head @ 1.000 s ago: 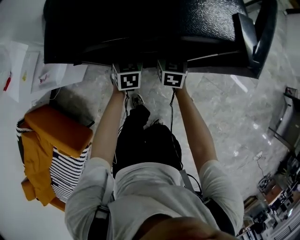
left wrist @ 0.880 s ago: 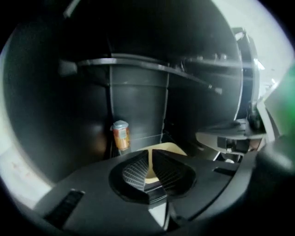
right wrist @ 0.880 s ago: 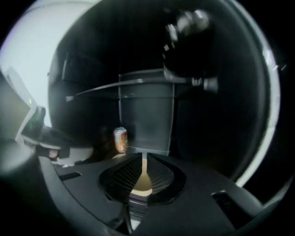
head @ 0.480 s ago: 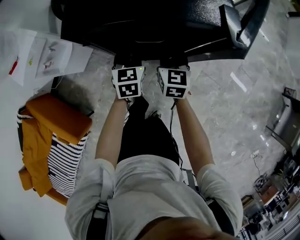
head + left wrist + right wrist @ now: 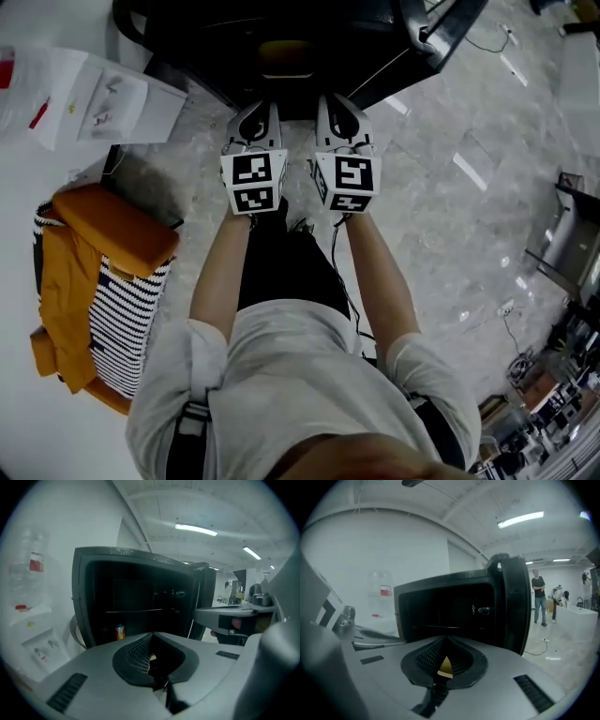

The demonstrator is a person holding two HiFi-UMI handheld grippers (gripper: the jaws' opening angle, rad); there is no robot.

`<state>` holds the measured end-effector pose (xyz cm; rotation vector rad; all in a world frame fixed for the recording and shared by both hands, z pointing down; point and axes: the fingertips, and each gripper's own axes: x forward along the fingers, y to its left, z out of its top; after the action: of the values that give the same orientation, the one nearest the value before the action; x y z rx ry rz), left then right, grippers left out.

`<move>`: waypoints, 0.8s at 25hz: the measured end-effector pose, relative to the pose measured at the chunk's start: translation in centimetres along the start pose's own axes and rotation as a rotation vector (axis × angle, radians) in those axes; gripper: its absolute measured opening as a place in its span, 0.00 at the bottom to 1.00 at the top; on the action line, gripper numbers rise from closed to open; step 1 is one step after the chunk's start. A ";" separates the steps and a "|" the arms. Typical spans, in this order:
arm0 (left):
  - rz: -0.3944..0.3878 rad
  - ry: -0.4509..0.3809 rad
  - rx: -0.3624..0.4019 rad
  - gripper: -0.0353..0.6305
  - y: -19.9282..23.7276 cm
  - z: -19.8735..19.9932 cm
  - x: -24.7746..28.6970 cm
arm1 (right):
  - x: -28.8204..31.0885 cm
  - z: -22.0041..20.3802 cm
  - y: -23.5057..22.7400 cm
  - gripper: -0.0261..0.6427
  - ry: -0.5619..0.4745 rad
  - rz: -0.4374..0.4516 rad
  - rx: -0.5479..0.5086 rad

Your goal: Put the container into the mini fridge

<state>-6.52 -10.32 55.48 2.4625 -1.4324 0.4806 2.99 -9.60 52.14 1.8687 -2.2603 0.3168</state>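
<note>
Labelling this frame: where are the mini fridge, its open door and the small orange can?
mini fridge (image 5: 80, 597), left gripper view, left frame.
open door (image 5: 513, 606), right gripper view, inner edge.
small orange can (image 5: 120, 632), left gripper view, body.

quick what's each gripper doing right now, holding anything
left gripper: closed, holding nothing
right gripper: closed, holding nothing

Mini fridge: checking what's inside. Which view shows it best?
Left gripper view: looks straight into the open mini fridge, small can visible inside. Right gripper view shows dark interior; head view, cropped, from above.
</note>
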 end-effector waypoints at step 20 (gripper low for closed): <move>0.005 -0.097 0.057 0.07 -4.5 6.4 -17.5 | -16.4 9.1 7.1 0.09 -0.153 0.073 0.043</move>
<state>-9.68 3.26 42.36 2.5599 -1.4812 0.4135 -0.99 4.55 38.55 1.8948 -2.4444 0.2426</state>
